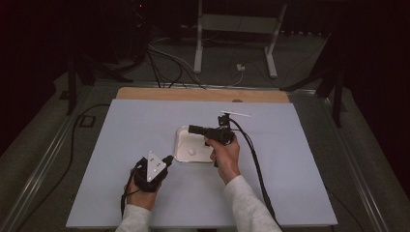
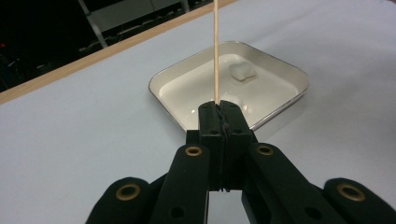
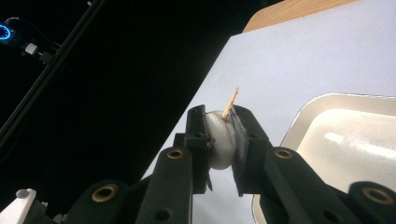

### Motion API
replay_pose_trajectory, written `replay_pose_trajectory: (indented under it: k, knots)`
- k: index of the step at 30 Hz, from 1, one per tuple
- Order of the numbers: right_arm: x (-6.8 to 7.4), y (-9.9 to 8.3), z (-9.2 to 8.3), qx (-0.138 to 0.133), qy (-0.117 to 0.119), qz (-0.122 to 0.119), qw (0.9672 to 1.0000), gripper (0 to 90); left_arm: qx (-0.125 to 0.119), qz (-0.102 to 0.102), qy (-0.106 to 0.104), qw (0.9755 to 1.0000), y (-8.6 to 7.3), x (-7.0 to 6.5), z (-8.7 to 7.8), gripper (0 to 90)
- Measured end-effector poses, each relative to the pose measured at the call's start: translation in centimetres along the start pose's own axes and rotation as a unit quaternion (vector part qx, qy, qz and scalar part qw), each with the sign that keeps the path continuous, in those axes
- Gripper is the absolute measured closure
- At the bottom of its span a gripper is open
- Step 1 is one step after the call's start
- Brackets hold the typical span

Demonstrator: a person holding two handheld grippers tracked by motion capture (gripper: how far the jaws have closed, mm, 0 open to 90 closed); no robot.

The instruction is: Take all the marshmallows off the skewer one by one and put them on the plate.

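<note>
Below: two hand-held grippers over a white tray (image 1: 180, 140) on a pale blue mat (image 1: 121, 145).
Left gripper (image 2: 219, 112), jaws closed on a thin wooden skewer (image 2: 216, 51), points toward the tray, where one white marshmallow (image 2: 242, 71) lies. Right gripper (image 3: 223, 135), raised above the tray's edge, clamps a second marshmallow (image 3: 220, 140) with the skewer tip (image 3: 230, 105) emerging from it.
</note>
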State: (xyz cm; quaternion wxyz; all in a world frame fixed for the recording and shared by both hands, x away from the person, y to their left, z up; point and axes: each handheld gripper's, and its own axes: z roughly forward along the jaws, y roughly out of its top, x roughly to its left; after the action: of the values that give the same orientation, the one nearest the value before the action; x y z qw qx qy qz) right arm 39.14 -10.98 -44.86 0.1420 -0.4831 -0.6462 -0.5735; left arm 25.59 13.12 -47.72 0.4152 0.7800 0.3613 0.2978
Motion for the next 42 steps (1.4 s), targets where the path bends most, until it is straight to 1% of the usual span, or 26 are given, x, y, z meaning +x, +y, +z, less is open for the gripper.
replay_pose_trajectory:
  k: [8,13,20,25,29,34,38,40,41,42]
  knots:
    - [-0.1,0.1,-0.2,-0.004,0.000,0.001,1.0000,78.5,0.004,0.005,0.001,1.0000,-0.2,0.1,-0.2,90.0]
    - [-0.3,0.2,-0.4,-0.008,-0.001,0.003,1.0000,78.8,0.007,0.015,0.000,0.9999,-0.3,0.1,-0.2,90.0]
    - [-0.6,0.3,-0.9,-0.013,-0.002,0.004,0.9999,79.8,0.010,0.016,-0.007,0.9998,-0.6,0.3,-0.3,90.0]
    - [-0.8,0.5,-1.1,-0.019,-0.004,0.009,0.9998,80.7,0.008,0.014,-0.013,0.9998,-0.8,0.4,-0.5,90.0]
    - [-0.8,0.6,-1.2,-0.019,-0.007,0.006,0.9998,80.9,0.008,0.018,-0.018,0.9996,-0.9,0.5,-0.7,90.0]
    - [-1.1,0.8,-1.2,-0.021,-0.009,0.008,0.9997,81.0,0.006,0.020,-0.026,0.9994,-1.0,0.7,-1.0,90.0]
    - [-1.2,0.9,-1.5,-0.031,-0.016,0.009,0.9994,81.6,0.012,0.022,-0.025,0.9994,-1.4,0.9,-1.3,90.0]
    - [-1.5,1.3,-2.2,-0.050,-0.023,0.015,0.9984,81.7,0.018,0.019,-0.023,0.9994,-1.9,1.4,-1.6,90.0]
    - [-1.7,1.7,-2.7,-0.055,-0.020,0.021,0.9981,81.6,0.016,0.010,-0.022,0.9996,-2.1,1.7,-1.9,90.0]
    - [-1.7,1.9,-3.1,-0.054,-0.021,0.018,0.9982,81.1,0.012,0.000,-0.021,0.9997,-2.1,2.0,-2.1,90.0]
